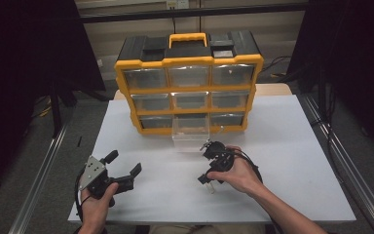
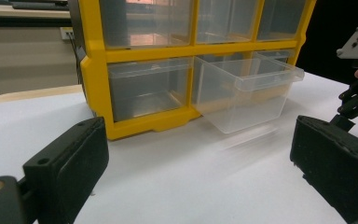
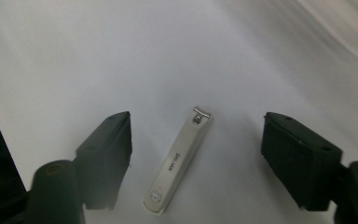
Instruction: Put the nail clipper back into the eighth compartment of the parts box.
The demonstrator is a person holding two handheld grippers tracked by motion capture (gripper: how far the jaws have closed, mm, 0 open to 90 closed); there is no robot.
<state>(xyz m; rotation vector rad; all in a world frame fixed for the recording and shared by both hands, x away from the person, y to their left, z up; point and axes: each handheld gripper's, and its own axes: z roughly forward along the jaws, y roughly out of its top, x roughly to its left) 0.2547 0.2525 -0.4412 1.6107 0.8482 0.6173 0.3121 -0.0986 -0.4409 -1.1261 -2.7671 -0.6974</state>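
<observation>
The right gripper [image 3: 196, 154] stands open astride the nail clipper [image 3: 177, 161], which lies flat on the worktop [image 3: 121, 56] between its jaws. Centre the pads on the clipper's long sides before closing. The left gripper [image 2: 200, 177] waits open, empty.

Dim room, motion blur, soft shadows.

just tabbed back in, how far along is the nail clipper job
Done: one clear drawer in the bottom row of the yellow organizer already stands pulled out. In hand: the right tongs sit open around the nail clipper lying flat on the white table, pads not yet touching it. The left tongs hang open and idle. Left, probably: grip the clipper, put it in the drawer, push the drawer shut.
</observation>
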